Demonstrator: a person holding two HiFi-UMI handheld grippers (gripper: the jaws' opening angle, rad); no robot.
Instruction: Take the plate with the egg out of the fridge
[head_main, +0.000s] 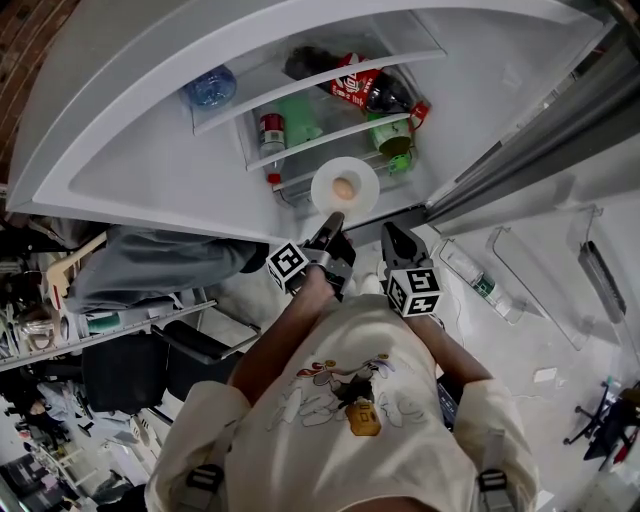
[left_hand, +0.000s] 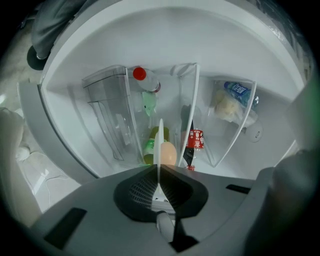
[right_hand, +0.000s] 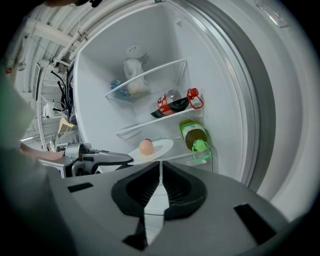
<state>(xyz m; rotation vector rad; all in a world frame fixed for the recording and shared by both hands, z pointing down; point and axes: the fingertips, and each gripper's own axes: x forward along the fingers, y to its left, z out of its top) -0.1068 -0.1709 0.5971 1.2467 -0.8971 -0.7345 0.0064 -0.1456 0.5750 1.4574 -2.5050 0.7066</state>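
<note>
1. Since the left gripper (head_main: 333, 220) has its fingers pinched on the near rim of the plate (head_main: 365, 180), I'd say we're at the "got it, now pull it out" step. In the left gripper view the plate runs edge-on right between the pads, with the egg (left_hand: 168, 152) sitting just beyond the tips.
2. Where the plate is: at the front of a lower shelf inside the open fridge (head_main: 150, 150), just beside the green-capped bottle (right_hand: 195, 135), with the cola bottle (right_hand: 172, 103) lying on the shelf above. Can't tell whether it's resting on the shelf or lifted a touch off it.
3. The right gripper (head_main: 392, 235) has its fingers pressed together with nothing between them. It hangs near the left one, short of the plate, not touching anything.
4. Next move, my guess: draw the plate straight back toward the person and keep it level. That egg is loose near the middle of the plate, so any tilt probably sends it rolling.
5. One-sided rim grip means the far edge may sag. The right gripper could slide under or take the other rim to steady it.
6. Also watch the green bottle on the way out.
</note>
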